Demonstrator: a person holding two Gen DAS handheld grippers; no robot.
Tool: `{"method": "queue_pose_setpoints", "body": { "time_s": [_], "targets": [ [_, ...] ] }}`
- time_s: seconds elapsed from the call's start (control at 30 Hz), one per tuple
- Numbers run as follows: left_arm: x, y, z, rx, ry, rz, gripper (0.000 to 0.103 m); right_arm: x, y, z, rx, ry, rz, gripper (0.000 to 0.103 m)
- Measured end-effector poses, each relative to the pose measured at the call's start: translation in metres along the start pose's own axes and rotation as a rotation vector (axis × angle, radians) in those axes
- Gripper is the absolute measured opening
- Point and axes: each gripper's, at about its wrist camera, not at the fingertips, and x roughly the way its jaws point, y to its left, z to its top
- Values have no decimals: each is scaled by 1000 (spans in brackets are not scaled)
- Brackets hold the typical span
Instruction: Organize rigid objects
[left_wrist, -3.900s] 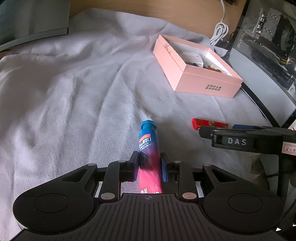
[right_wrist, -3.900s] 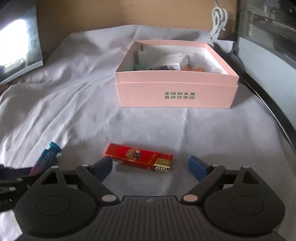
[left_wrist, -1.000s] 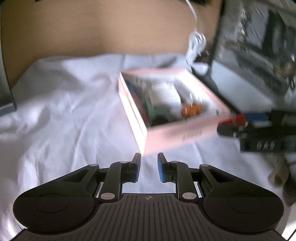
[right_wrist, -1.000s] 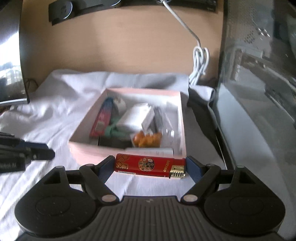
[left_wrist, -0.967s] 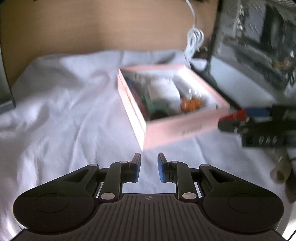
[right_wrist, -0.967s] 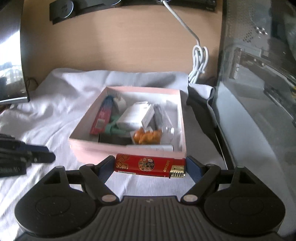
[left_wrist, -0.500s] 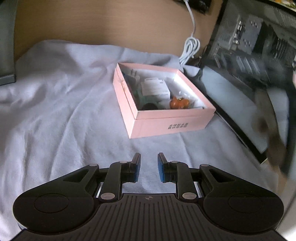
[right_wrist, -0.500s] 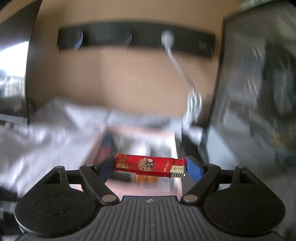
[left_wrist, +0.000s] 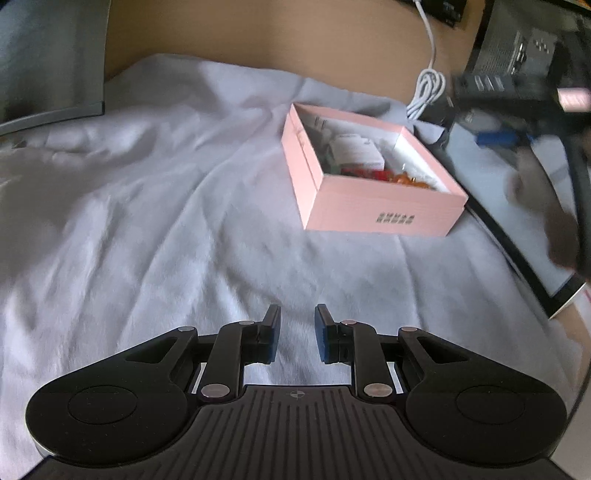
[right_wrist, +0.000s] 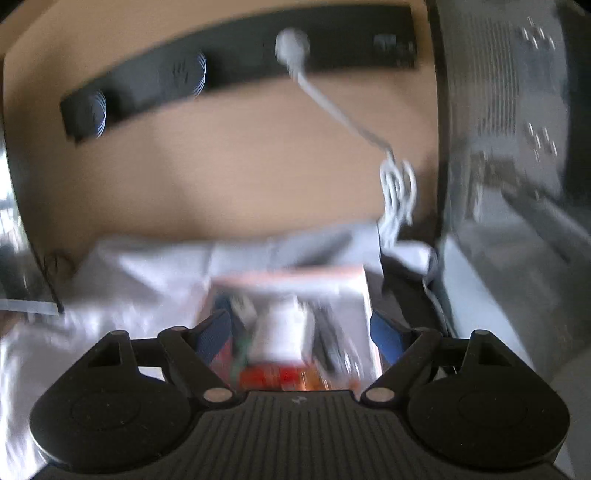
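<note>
Left tool (left_wrist: 297, 334) blk ribbed body, blue pads (silver screws)

A: The cloth (left_wrist: 155, 206) looks soft, matt and creased, a pale grey fabric. The pink box (left_wrist: 380, 206)?

B: Smooth matt cardboard, with printed lettering. The left gripper (left_wrist: 297, 334) looks matt black plastic, ribbed at its base, with small shiny metal pins.

A: The wall (left_wrist: 258, 33) behind looks like smooth pale wood.
</note>
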Motion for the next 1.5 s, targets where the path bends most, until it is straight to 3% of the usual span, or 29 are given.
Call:
{"method": "queue_pose_setpoints", "body": {
  "time_s": [0.13, 0.23, 0.37, 0.4, 0.5, 0.63, 0.9, 1.5],
  "targets": [
    [13, -13, -10, 30, -10, 38, 22, -15, -2, -57, -69, 50, -23, 83],
    [28, -27, -16, 55, -12, 86, 22, -17, -7, -97, -58, 142, -21, 83],
    [39, -44, -21, 103, -66, 120, 29, -7, -15, -131, -20, 248, 7, 84],
    [42, -48, -21, 107, -75, 130, 30, -8, -15, -135, -30, 228, 7, 85],
    [49, -59, -22, 115, -103, 135, 32, -7, -7, -143, -120, 204, -14, 87],
    [53, -69, -28, 113, -144, 150, 33, -2, -16, -147, -106, 170, -23, 103],
    [54, -71, -30, 99, -165, 157, 33, -2, -13, -157, -74, 79, -70, 103],
    [55, -68, -29, 66, -168, 156, 33, -3, -14, -157, -74, 75, -70, 103]
  ]
}}
